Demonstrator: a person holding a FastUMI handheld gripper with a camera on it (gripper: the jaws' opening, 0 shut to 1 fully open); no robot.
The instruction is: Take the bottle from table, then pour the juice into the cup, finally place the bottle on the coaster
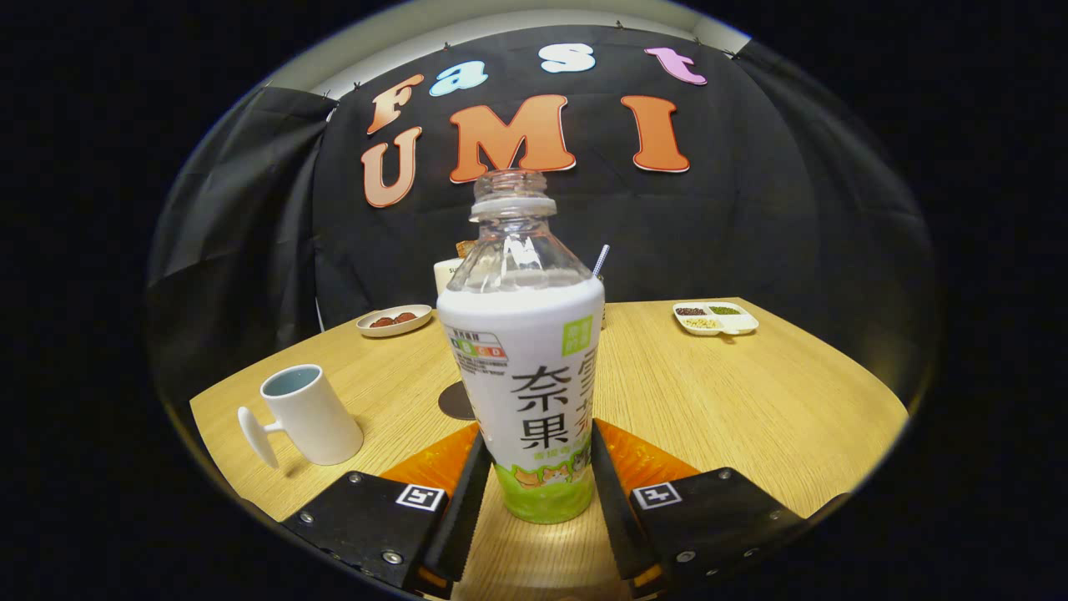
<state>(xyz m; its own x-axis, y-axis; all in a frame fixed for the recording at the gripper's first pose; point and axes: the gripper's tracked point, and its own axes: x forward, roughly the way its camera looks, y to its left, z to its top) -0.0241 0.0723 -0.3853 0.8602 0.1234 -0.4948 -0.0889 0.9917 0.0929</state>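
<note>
Gripper view: uncapped clear plastic bottle with white-and-green label (534,367) is seen upright on light wooden table (751,401), between gripper (534,492) fingers. Both fingers are pressed on bottle's lower sides. White ceramic cup with handle (304,415) is placed left of bottle; dark round coaster (455,402) is partly hidden behind bottle.

A staged booth: black cloth wall (751,234) behind a wooden table (734,401) with dishes.
</note>
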